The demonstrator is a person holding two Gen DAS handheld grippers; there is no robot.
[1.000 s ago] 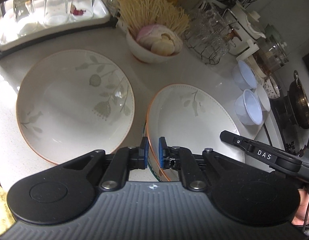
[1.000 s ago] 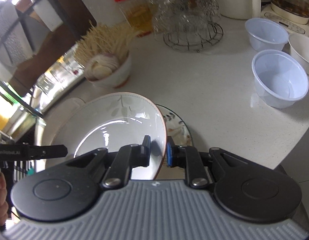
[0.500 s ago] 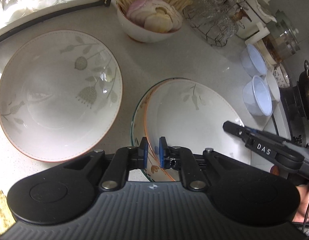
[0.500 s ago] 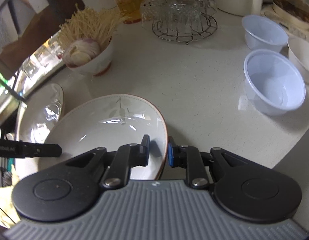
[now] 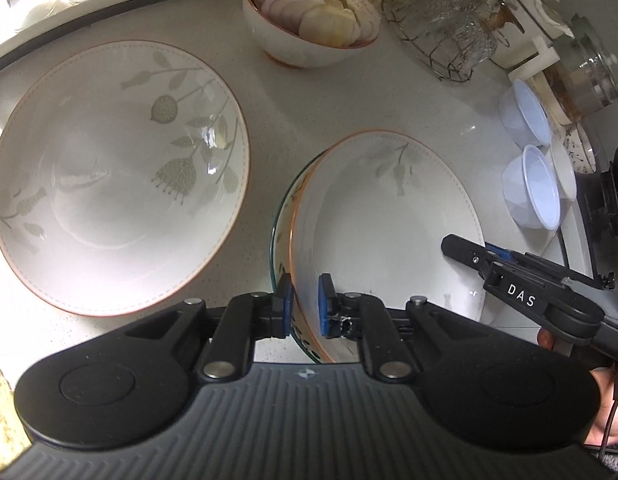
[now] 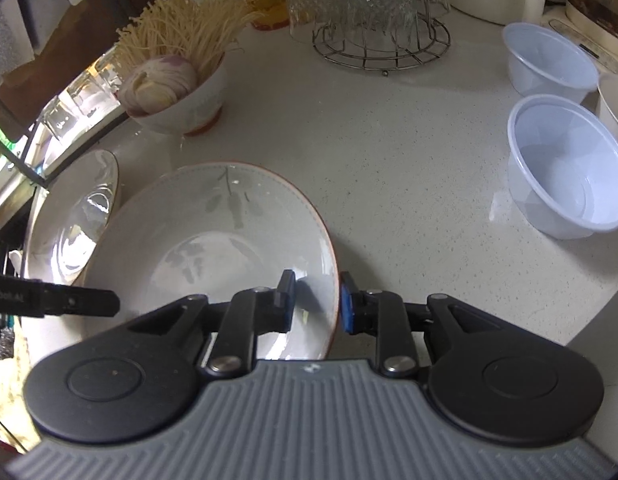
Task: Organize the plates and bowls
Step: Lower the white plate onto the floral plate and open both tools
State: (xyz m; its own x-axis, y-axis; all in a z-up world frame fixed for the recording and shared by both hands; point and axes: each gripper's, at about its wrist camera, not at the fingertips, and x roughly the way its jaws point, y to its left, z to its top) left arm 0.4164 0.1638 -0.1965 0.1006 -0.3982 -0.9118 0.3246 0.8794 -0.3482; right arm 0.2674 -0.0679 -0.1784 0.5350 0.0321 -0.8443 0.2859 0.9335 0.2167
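1. The left gripper (image 5: pixel 305 304) has matte black linkage arms, each with a silver pivot screw at either end, and thin blue pads on the inner face of each finger.
2. Its base is dark grey ribbed plastic with two round black discs either side and a small pale mark at the centre.
3. The right gripper (image 6: pixel 315 304) is built the same: black links, silver screws, blue pads, a lighter grey ribbed base.
4. Seen from the left wrist view, the right gripper's black finger bears white letters "DAS" and a small screw.
5. A thin dark cable runs at the left view's lower right edge.
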